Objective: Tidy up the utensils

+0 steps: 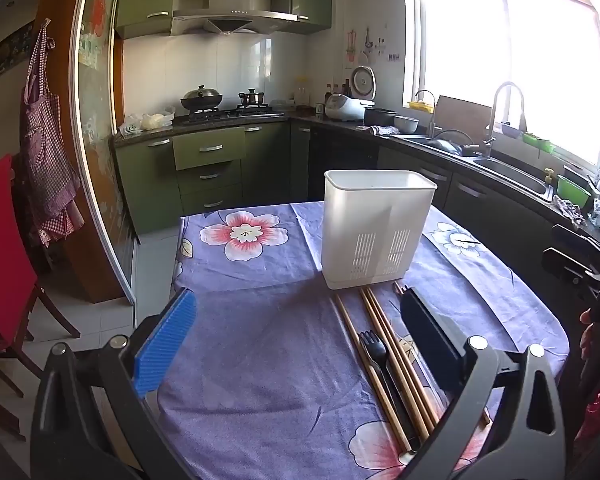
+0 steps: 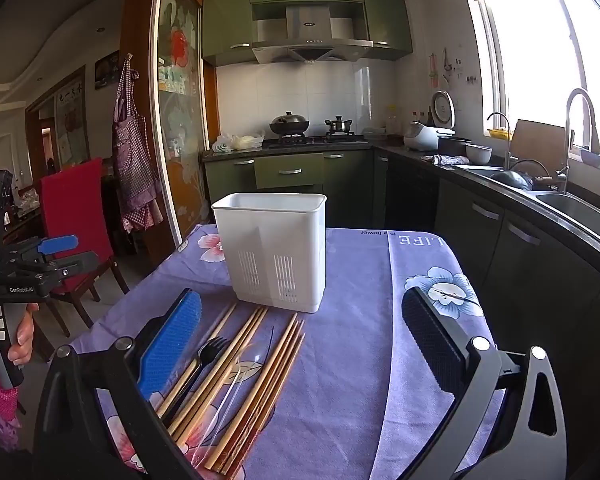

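White utensil caddy (image 2: 276,252) stands upright on tablecloth (image 2: 360,360), chopsticks (image 2: 236,360) & black fork (image 2: 208,350) laid just before it, ready for sorting. Left gripper (image 1: 296,340) & right gripper (image 2: 300,344) both spread wide, holding nothing.

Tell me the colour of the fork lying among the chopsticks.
The fork is black; the right wrist view shows it best.

The near ends of the chopsticks (image 2: 236,364) run under the blue finger and off the bottom edge. The black fork (image 1: 374,350) shows only its tines and upper handle. The white holder's (image 2: 276,248) inside cannot be seen. A clear utensil (image 2: 236,384) is too faint to name.
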`<state>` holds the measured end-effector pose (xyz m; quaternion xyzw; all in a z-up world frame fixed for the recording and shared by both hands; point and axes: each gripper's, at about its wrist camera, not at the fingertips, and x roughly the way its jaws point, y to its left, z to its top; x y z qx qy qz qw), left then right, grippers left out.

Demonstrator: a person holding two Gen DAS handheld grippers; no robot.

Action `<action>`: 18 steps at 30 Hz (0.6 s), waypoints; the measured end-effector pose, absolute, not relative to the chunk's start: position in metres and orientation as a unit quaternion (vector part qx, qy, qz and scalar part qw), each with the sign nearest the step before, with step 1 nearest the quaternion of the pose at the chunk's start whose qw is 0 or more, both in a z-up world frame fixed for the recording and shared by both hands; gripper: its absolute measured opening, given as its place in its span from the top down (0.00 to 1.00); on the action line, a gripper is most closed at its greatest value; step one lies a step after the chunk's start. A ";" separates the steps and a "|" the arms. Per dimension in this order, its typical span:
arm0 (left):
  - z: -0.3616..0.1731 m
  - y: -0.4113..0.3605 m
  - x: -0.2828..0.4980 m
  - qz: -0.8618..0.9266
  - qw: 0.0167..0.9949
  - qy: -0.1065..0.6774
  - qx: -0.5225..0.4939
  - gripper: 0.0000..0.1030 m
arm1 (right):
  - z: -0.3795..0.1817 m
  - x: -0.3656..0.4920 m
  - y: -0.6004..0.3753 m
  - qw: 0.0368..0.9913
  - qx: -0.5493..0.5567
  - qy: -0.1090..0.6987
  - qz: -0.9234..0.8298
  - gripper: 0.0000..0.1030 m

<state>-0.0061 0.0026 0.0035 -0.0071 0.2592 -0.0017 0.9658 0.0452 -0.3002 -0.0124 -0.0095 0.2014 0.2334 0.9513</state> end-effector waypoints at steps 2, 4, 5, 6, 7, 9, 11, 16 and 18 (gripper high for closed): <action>0.002 0.003 -0.004 0.000 0.966 0.258 -0.006 0.06 | -0.012 0.045 -0.300 0.951 -0.009 0.201 0.233 0.04; 0.002 0.004 -0.004 0.000 0.966 0.258 -0.005 0.06 | -0.011 0.044 -0.300 0.951 -0.010 0.202 0.234 0.04; 0.002 0.004 -0.004 -0.001 0.966 0.259 -0.006 0.06 | -0.011 0.044 -0.298 0.951 -0.010 0.202 0.234 0.04; 0.002 0.004 -0.004 -0.001 0.966 0.259 -0.006 0.06 | -0.010 0.044 -0.298 0.951 -0.009 0.202 0.234 0.04; 0.002 0.004 -0.004 -0.001 0.966 0.259 -0.006 0.06 | -0.013 0.045 -0.296 0.951 -0.009 0.202 0.234 0.04; 0.002 0.005 -0.004 -0.001 0.966 0.260 -0.005 0.06 | -0.013 0.045 -0.296 0.951 -0.009 0.202 0.234 0.04; 0.003 0.006 -0.004 -0.001 0.966 0.260 -0.006 0.06 | -0.014 0.045 -0.296 0.951 -0.009 0.202 0.234 0.04; -0.001 0.005 -0.005 -0.002 0.966 0.260 -0.007 0.06 | -0.014 0.045 -0.296 0.951 -0.009 0.203 0.234 0.04; -0.001 0.005 -0.005 -0.002 0.965 0.261 -0.006 0.06 | -0.014 0.045 -0.297 0.951 -0.009 0.203 0.234 0.04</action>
